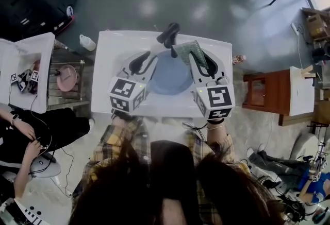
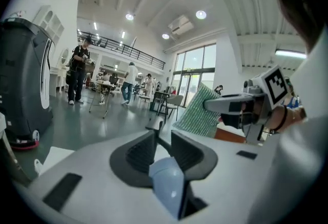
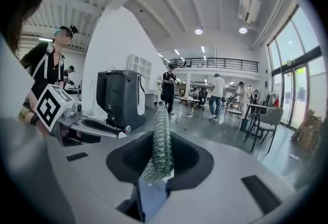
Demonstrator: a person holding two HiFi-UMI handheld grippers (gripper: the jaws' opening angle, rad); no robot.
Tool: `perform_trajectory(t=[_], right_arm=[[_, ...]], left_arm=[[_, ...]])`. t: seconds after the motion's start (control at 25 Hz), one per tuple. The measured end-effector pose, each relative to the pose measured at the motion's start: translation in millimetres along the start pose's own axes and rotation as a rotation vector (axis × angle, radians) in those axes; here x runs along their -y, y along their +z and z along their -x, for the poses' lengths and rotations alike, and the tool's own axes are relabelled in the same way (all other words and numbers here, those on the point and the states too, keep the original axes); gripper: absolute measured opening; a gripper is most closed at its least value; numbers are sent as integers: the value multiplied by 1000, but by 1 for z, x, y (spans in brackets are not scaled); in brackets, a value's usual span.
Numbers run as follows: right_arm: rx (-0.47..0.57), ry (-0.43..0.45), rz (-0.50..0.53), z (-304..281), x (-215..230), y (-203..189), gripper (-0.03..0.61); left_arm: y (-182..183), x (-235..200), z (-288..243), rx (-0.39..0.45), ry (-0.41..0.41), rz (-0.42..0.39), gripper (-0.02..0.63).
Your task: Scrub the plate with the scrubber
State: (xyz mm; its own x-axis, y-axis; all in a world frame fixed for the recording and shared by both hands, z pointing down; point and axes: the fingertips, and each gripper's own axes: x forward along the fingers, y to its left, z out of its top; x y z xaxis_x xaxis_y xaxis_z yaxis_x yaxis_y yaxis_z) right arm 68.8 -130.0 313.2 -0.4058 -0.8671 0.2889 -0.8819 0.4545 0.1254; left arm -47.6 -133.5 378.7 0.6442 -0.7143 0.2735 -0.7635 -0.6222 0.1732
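Nearest the person, the left gripper (image 1: 140,63) sat at the blue plate's (image 1: 170,74) left rim. In the left gripper view its fingers (image 2: 138,151) stood only narrowly apart, with the plate's edge pinched between them, so it appeared to be holding the plate steady. Just across, the right gripper (image 1: 203,62) had its fingers (image 3: 189,159) closed on the green mesh scrubber (image 3: 161,146). The scrubber stood up on edge between them, above the plate's right side. Whether it actually touched the plate could not be told. The plate lay near the middle of the white bench (image 1: 111,64), between the two grippers. The step in hand looked like the start of a scrubbing pass, with the plate braced and the scrubber brought up to it. The next move would likely call for tipping the scrubber down flat onto the plate's face. It would then need rubbing across under light pressure while the left grip kept the plate from sliding. Beyond the plate, a black fixture (image 1: 169,33) stood at the bench's far edge. Off to the left, a pink dish (image 1: 67,77) rested on a wooden rack (image 1: 56,96).
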Motion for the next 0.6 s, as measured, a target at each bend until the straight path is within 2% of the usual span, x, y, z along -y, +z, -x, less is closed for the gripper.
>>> perform_trajectory(t=[0.36, 0.6], right_arm=[[93, 47, 6, 1, -21, 37, 101], [162, 65, 13, 8, -32, 58, 100]], left_arm=[[48, 18, 20, 106, -30, -23, 32], [65, 26, 29, 161, -42, -64, 17]])
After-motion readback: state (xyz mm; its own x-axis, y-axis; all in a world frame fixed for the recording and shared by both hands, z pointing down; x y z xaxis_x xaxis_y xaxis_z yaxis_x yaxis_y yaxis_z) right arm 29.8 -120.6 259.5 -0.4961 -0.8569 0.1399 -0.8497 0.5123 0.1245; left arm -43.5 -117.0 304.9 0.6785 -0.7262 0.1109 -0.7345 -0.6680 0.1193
